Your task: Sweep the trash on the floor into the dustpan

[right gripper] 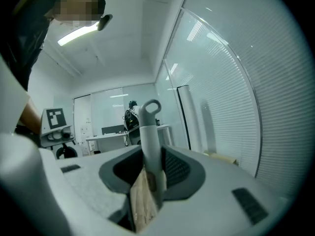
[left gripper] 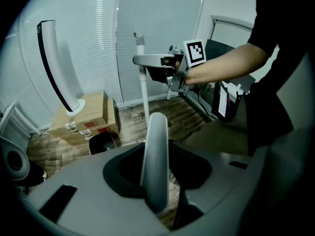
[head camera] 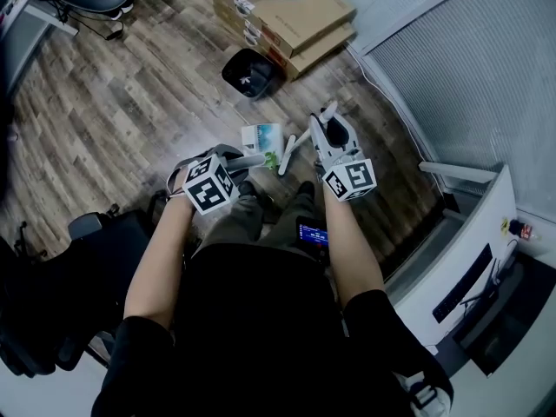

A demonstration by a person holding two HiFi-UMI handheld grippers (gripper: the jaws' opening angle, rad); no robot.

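My left gripper (head camera: 236, 158) is shut on a thick grey handle (left gripper: 155, 156), which stands upright between its jaws in the left gripper view. I cannot see what the handle belongs to. My right gripper (head camera: 323, 134) is shut on a slim pale broom handle (head camera: 295, 150) with a hanging loop at its top (right gripper: 150, 107). That handle slants down towards the floor between my legs; the brush end is hidden. A green and white flat piece of trash (head camera: 263, 140) lies on the wood floor just ahead of both grippers. The left gripper view shows the right gripper (left gripper: 147, 61) holding the pole (left gripper: 143, 90).
A black bin-like container (head camera: 250, 72) stands on the floor beside stacked cardboard boxes (head camera: 287, 20). A white tower fan (left gripper: 58, 73) stands on the boxes. A window wall with blinds (head camera: 469, 85) runs along the right, a white cabinet (head camera: 469, 259) sits near my right, and a black chair (head camera: 95, 250) is at my left.
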